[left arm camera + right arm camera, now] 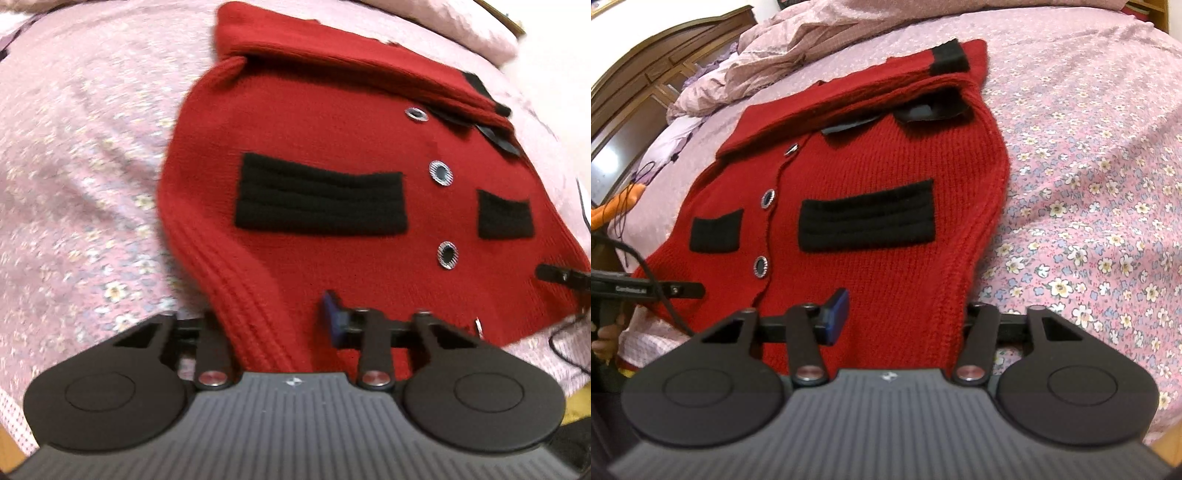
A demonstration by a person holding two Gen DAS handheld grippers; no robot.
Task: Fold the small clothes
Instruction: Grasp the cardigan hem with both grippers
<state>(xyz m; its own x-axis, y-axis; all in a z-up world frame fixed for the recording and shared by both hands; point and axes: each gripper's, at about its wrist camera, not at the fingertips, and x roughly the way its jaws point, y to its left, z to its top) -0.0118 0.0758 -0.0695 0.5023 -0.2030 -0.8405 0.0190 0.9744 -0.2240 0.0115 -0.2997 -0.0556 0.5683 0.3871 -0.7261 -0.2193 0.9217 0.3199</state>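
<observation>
Red cardigan [332,155] lies flat on the flowered bedspread [81,166], a gripper at each bottom corner.

Its sleeves are folded across the top, black pockets [868,218] and buttons facing up. The left gripper [277,325] comes in low at the hem, fingers spread wide with the knit edge between them. The right gripper [897,317] sits likewise at the opposite hem corner, fingers apart astride the ribbed edge. A crumpled pink quilt [798,40] lies beyond.

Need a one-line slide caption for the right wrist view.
Right gripper open over the hem of a red knit cardigan spread on a floral bedsheet, sleeves folded across its top.
</observation>
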